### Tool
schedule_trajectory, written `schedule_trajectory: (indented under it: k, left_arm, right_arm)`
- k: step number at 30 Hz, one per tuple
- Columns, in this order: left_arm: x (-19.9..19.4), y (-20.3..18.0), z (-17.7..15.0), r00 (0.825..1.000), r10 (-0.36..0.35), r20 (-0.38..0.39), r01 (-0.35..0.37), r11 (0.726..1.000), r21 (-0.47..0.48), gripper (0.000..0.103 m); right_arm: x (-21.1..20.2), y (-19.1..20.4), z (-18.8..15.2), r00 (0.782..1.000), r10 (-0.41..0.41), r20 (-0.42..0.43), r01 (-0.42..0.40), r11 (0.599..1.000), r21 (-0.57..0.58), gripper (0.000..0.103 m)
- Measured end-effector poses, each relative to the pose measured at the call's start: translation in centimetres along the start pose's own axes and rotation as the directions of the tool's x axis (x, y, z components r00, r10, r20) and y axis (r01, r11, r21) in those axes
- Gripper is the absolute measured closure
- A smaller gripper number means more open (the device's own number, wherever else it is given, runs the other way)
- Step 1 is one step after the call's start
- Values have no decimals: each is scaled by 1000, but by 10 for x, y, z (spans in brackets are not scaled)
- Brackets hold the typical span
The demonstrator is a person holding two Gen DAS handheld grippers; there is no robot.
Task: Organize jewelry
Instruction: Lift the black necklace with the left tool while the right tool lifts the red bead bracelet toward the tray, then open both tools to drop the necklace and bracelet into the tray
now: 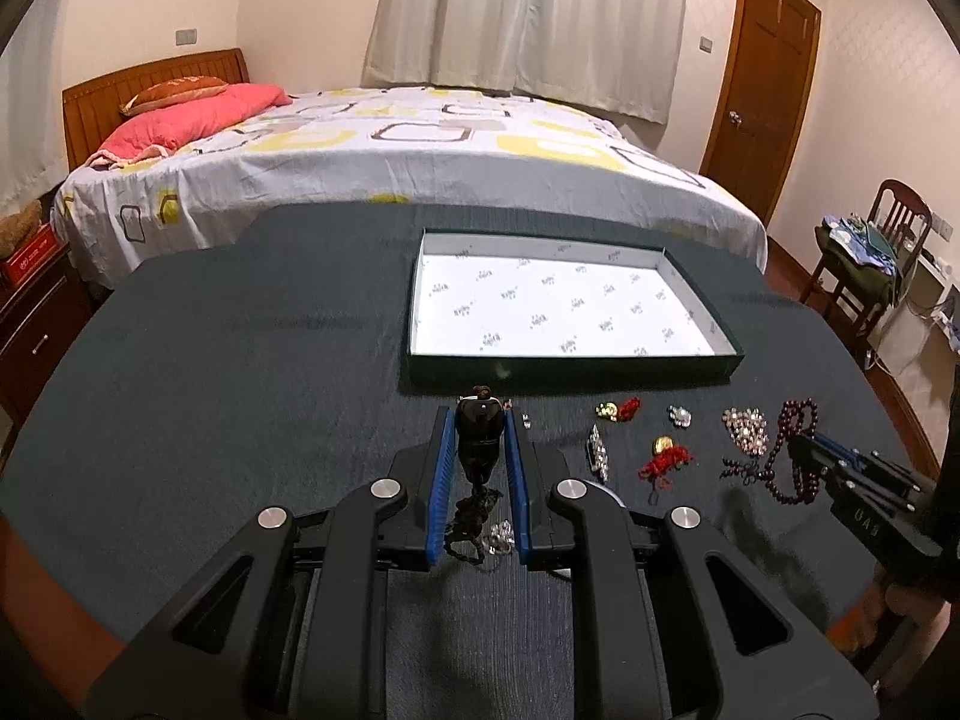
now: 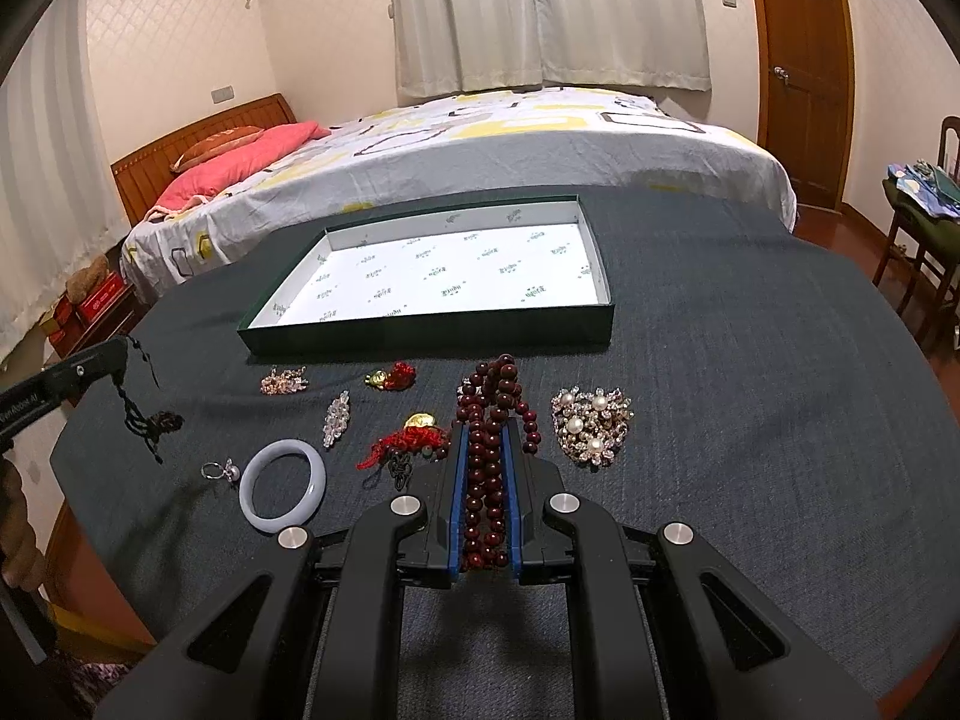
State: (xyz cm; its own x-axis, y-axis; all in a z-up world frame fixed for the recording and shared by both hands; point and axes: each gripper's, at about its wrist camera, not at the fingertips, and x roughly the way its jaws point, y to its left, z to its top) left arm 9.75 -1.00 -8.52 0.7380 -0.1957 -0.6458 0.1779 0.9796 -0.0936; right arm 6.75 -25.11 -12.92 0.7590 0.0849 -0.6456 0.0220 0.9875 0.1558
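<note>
My left gripper [image 1: 478,420] is shut on a black pendant [image 1: 478,429] whose dark cord and tassel hang below it, just in front of the shallow green box [image 1: 570,369] with a white printed lining. My right gripper [image 2: 486,429] is shut on a dark red bead necklace [image 2: 487,468] lying on the table; the beads run between the pads and spill ahead. From the right wrist view the left gripper [image 2: 117,360] shows at the left edge with the black cord [image 2: 144,420] dangling.
On the dark cloth lie a pearl-and-crystal brooch [image 2: 593,425], a white jade bangle [image 2: 282,485], a ring [image 2: 219,470], two red-cord gold charms [image 2: 393,377] [image 2: 411,438], and crystal brooches [image 2: 336,418] [image 2: 282,381]. A bed stands behind the table, a chair at right.
</note>
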Motion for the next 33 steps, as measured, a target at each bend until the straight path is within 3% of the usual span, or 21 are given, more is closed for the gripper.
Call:
schedule_trajectory:
  k: [7, 14, 22, 26, 33]
  left_arm:
    - [1, -4, 18, 1000, -15, 28, 15, 1000, 4, 86]
    - [16, -13, 50, 997, -42, 72, 41, 999, 13, 86]
    - [70, -31, 101, 990, -62, 130, 59, 998, 26, 86]
    - [117, -36, 109, 994, -64, 88, 64, 998, 1, 86]
    - [198, -45, 83, 992, -76, -100, 74, 997, -16, 86]
  right_arm:
    - [-3, 2, 14, 1000, 8, 30, -8, 1000, -11, 92]
    - [5, 5, 52, 996, 36, 84, -33, 999, -30, 92]
    - [37, 3, 109, 987, 36, 159, -27, 998, -61, 92]
    - [77, -3, 122, 993, 30, 111, -23, 997, -69, 92]
    - [146, -22, 107, 998, 29, -52, -31, 999, -28, 92]
